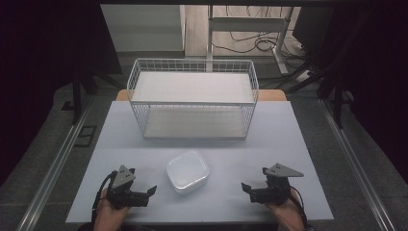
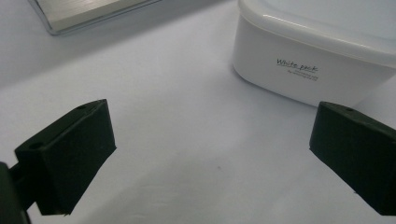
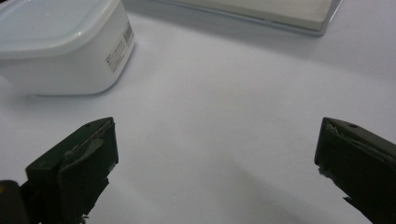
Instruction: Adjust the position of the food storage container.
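Note:
A white lidded plastic box (image 1: 187, 171) sits on the table's near middle, its lid on. In the left gripper view the box (image 2: 308, 60) lies ahead to the upper right, printed "White pack". In the right gripper view the same box (image 3: 60, 46) stands at upper left with a label on its side. My left gripper (image 1: 149, 195) rests near the front left, open, jaws wide apart and nothing between them. My right gripper (image 1: 246, 191) rests at the front right, also open and holding nothing. Both point inward toward the box without touching it.
A white wire basket rack (image 1: 192, 96) with two shelf boards stands at the table's back middle. The pale table (image 1: 269, 139) has free room on both sides of the box. Beyond it are a metal frame, floor cables and dark surroundings.

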A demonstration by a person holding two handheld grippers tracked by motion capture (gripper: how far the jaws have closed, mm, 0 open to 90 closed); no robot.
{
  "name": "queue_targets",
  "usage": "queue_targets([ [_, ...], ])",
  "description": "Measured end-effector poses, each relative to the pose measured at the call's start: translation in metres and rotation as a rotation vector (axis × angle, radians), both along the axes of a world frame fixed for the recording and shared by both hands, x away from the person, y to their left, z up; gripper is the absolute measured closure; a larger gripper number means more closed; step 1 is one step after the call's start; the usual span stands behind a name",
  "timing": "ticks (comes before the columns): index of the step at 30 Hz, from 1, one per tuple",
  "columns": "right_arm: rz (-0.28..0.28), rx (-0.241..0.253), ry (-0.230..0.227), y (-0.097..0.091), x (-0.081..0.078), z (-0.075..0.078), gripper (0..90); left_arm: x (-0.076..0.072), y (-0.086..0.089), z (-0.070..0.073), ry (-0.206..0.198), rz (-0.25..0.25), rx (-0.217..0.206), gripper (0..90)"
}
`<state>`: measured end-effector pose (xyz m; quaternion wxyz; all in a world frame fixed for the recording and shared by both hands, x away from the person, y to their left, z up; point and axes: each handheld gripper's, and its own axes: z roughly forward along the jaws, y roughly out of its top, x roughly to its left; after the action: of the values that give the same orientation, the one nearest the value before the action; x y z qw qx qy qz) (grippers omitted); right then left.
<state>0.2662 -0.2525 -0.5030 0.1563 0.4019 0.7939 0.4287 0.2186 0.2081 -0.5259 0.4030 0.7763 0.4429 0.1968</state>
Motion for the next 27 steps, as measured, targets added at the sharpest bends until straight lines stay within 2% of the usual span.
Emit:
queue_targets([
  [4, 0.007, -0.02, 0.004, 0.002, -0.001, -0.001, 0.0, 0.0, -0.002, 0.001, 0.001, -0.015, -0.007, 0.0],
  [5, 0.005, -0.033, 0.001, 0.003, -0.001, -0.001, 0.0, -0.001, -0.003, 0.0, 0.001, -0.027, -0.003, 0.0],
  [6, 0.016, -0.049, -0.005, 0.004, -0.001, -0.001, 0.0, -0.001, -0.007, -0.001, 0.001, -0.045, 0.019, 0.0],
  [7, 0.016, -0.049, -0.005, 0.004, -0.001, -0.001, 0.0, -0.001, -0.007, -0.001, 0.001, -0.045, 0.019, 0.0],
  [8, 0.016, -0.07, -0.015, 0.003, 0.0, -0.001, 0.0, -0.002, -0.009, 0.0, -0.001, -0.067, 0.012, 0.0],
  [11, 0.016, -0.084, -0.017, 0.002, 0.001, 0.0, 0.1, -0.003, -0.01, 0.002, -0.007, -0.093, -0.008, 0.2],
  [14, 0.018, -0.087, -0.014, -0.002, 0.002, 0.002, 1.5, -0.005, -0.012, 0.003, -0.005, -0.094, 0.014, 5.3],
  [17, 0.023, -0.085, -0.008, -0.004, 0.003, 0.003, 3.3, -0.006, -0.012, 0.005, -0.01, -0.093, 0.01, 9.6],
  [20, 0.03, -0.081, -0.004, -0.003, 0.004, 0.003, 7.8, -0.007, -0.015, 0.006, -0.014, -0.099, 0.024, 13.5],
  [24, 0.044, -0.083, -0.022, 0.001, 0.004, 0.006, 17.0, -0.007, -0.017, 0.007, -0.003, -0.113, 0.015, 26.7],
  [25, 0.044, -0.083, -0.022, 0.001, 0.004, 0.006, 17.0, -0.007, -0.017, 0.007, 0.0, -0.119, 0.007, 26.7],
  [26, 0.054, -0.088, -0.014, 0.004, 0.004, 0.005, 20.5, -0.007, -0.018, 0.008, 0.005, -0.122, -0.001, 34.1],
  [27, 0.054, -0.088, -0.014, 0.004, 0.004, 0.005, 20.5, -0.007, -0.018, 0.008, 0.005, -0.122, -0.001, 36.1],
])
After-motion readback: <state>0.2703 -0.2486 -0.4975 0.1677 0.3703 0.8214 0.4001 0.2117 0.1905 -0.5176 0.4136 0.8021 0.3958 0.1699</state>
